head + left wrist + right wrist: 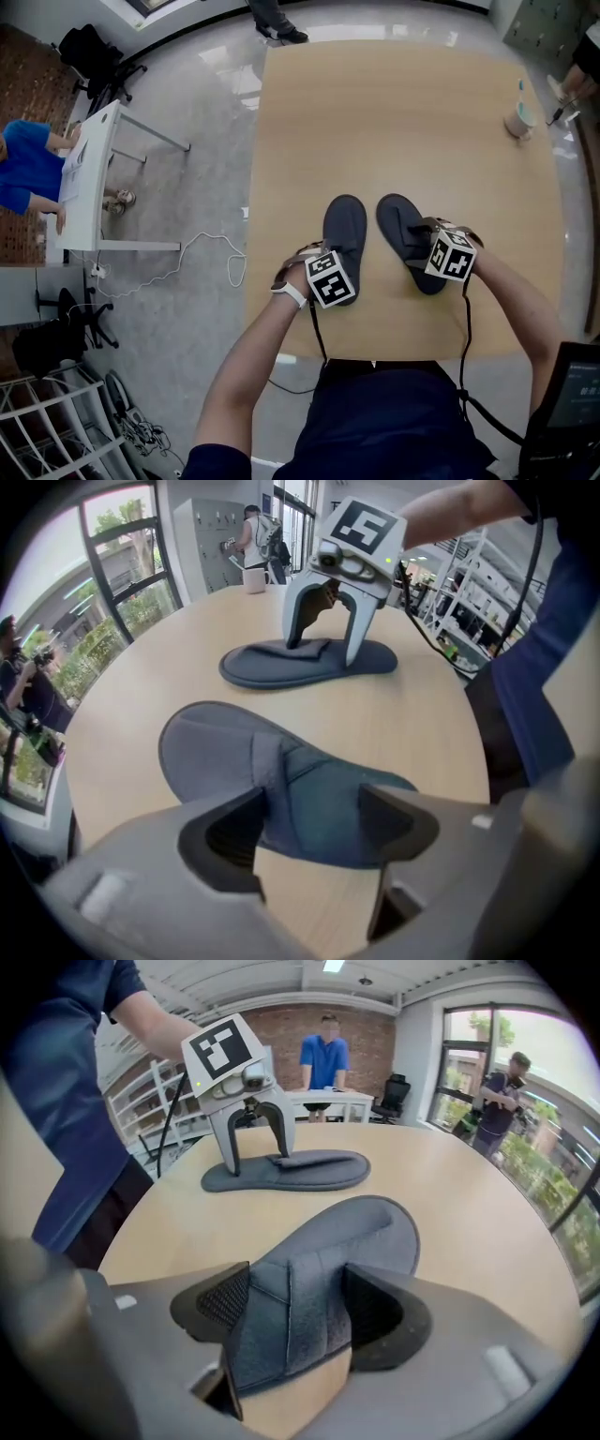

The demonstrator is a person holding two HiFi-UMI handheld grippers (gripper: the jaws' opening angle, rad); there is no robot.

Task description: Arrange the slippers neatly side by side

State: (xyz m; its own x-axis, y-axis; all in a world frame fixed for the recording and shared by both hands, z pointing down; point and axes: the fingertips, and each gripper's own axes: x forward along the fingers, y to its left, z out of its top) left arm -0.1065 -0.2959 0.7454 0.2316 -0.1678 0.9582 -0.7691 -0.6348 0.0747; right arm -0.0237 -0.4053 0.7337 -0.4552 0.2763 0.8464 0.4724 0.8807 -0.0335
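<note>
Hard to see first: in head view the marker cubes cover both heels, so I can't check heel alignment. In each gripper view the rig body cuts off the near end of the slipper.

2 slippers, both dark grey-blue, flat on the table (394, 122) at its 6 o'clock edge, close to the operator. The left slipper (345, 225) has its toe at 12. The right slipper (401, 230) sits just beside it at 3, toe tipped toward 11. There's a narrow strip of wood btwn them, not touching.

2 grippers. The right gripper (295, 1288) is clenched on the right slipper's strap; the band stands up and fills the gap, touching both pads. On the left gripper (314, 808) the jaws are spread and straddle the left slipper. The strap edge is against one pad and flat sole shows btwn them, so I see no pinch.

Outward: 1 cup (518, 119) near the table's 2 o'clock corner, w/ something thin in it, too small to ID. On the floor at 9 there's 1 white desk (94, 178) w/ a person in blue (28, 173) leaning on it, partly cut off by the frame. 1 cable (202, 248) loops on the floor btwn desk and table.
</note>
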